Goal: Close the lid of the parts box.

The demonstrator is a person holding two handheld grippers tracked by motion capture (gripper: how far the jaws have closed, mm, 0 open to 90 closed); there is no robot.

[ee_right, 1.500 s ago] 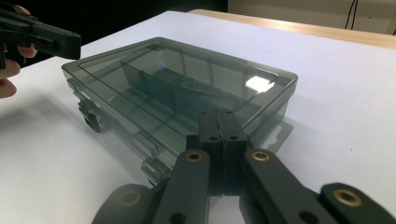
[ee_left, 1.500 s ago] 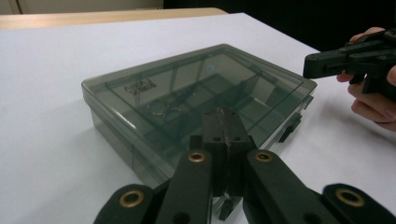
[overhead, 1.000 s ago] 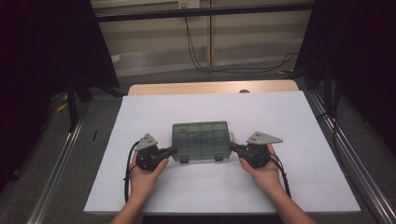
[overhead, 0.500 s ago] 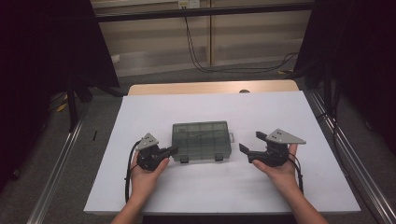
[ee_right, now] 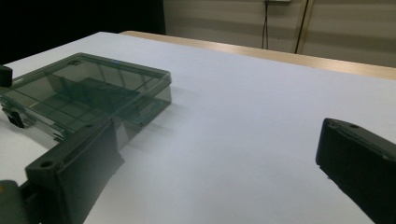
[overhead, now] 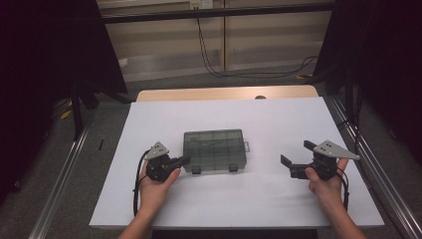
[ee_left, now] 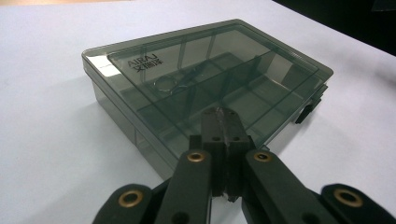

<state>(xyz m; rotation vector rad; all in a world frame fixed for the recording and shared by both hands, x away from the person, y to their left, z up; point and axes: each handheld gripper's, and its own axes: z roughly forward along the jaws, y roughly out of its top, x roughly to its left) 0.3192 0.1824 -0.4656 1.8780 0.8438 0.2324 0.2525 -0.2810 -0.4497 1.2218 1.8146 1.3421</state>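
While the smoky compartment box [overhead: 215,149] is sitting latched mid-table, nothing's being opened yet: left gripper [overhead: 183,160] is being kept clenched at its corner, right gripper [overhead: 297,154] being held released, well apart.

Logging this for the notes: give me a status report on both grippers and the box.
Left gripper shut, tips at the organizer box near corner. Right gripper open, apart from box. Box lid closed, flat on white sheet. Nothing in the way.
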